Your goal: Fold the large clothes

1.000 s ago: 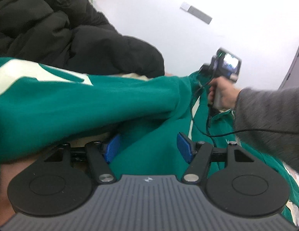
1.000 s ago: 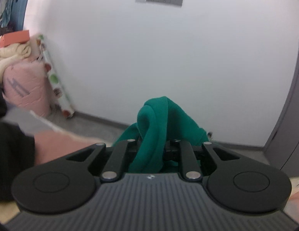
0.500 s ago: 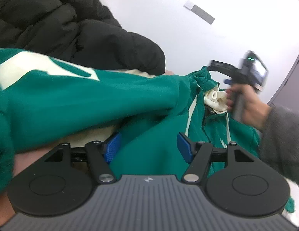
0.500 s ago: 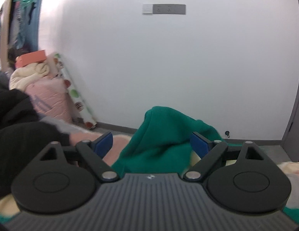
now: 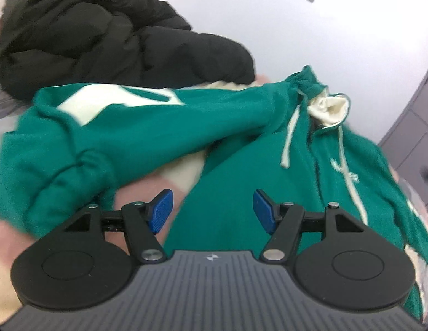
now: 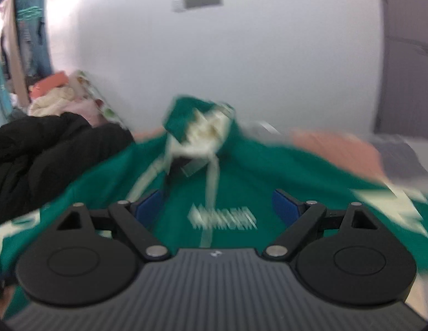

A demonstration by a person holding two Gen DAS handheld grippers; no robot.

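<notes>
A green hoodie point(image 5: 241, 182) with cream lettering and cream drawstrings lies spread on a pink and cream bed cover. Its left sleeve point(image 5: 147, 127) is folded across the chest towards the cream-lined hood point(image 5: 328, 109). My left gripper point(image 5: 212, 211) hovers open just above the hoodie's lower front, with nothing between its blue pads. In the blurred right wrist view the hoodie point(image 6: 241, 182) lies flat with the hood point(image 6: 203, 127) at the far end. My right gripper point(image 6: 218, 207) stands wide open above the chest lettering, holding nothing.
A bulky black puffer jacket point(image 5: 103, 35) is piled at the back left, right beside the hoodie, also seen as the black jacket point(image 6: 43, 154). A heap of pink and cream laundry point(image 6: 62, 99) sits by the white wall. Grey cabinets point(image 5: 412, 143) stand at the right.
My right gripper let go of the green fabric, opened wide and swept back over the hoodie. It and the hand holding it left the left wrist view. The left gripper drew back slightly.
</notes>
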